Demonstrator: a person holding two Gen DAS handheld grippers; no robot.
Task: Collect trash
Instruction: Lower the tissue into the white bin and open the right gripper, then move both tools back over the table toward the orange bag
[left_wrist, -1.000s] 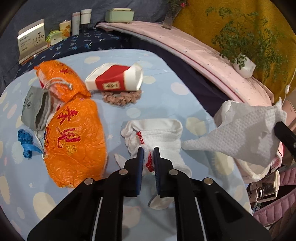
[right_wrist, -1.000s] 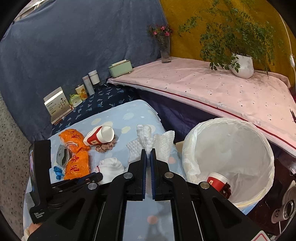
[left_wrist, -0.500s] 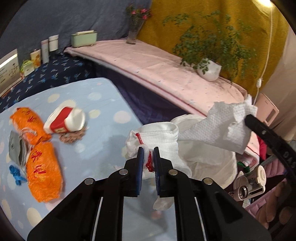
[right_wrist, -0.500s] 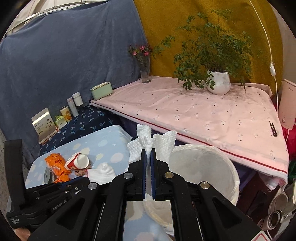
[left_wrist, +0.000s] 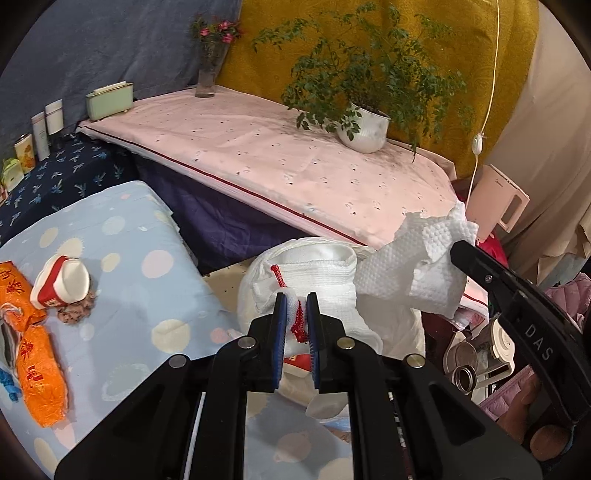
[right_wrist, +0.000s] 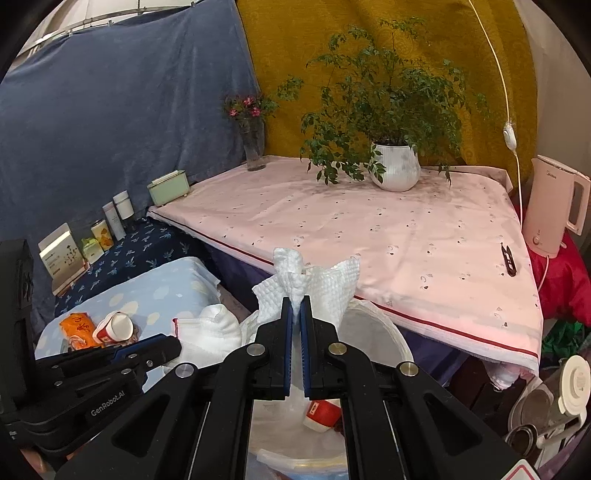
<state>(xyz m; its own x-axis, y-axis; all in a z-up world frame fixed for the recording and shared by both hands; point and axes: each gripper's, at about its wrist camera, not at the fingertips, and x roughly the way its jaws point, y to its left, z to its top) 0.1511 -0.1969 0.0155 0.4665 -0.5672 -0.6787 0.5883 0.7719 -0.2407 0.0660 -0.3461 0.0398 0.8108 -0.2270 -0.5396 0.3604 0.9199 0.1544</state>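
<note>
Trash is now carried off the blue counter (left_wrist: 122, 258) to above the lined bin (right_wrist: 373, 332), white cloth (left_wrist: 317, 273) pinched in the shut left claw (left_wrist: 296, 314), paper towel (right_wrist: 306, 284) in the shut right claw (right_wrist: 296, 314), so release seems next.

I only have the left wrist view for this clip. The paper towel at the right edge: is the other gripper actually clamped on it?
Observer: Yes. The right wrist view shows the right gripper with its jaws shut on the paper towel, which sticks up past the tips.
Operator: Is it over the bin? The white cloth blocks my view.
Observer: The lined bin sits just below and ahead of that gripper, with its mouth open.
Operator: Is there anything in it?
Observer: A red-and-white paper cup lies inside.
</note>
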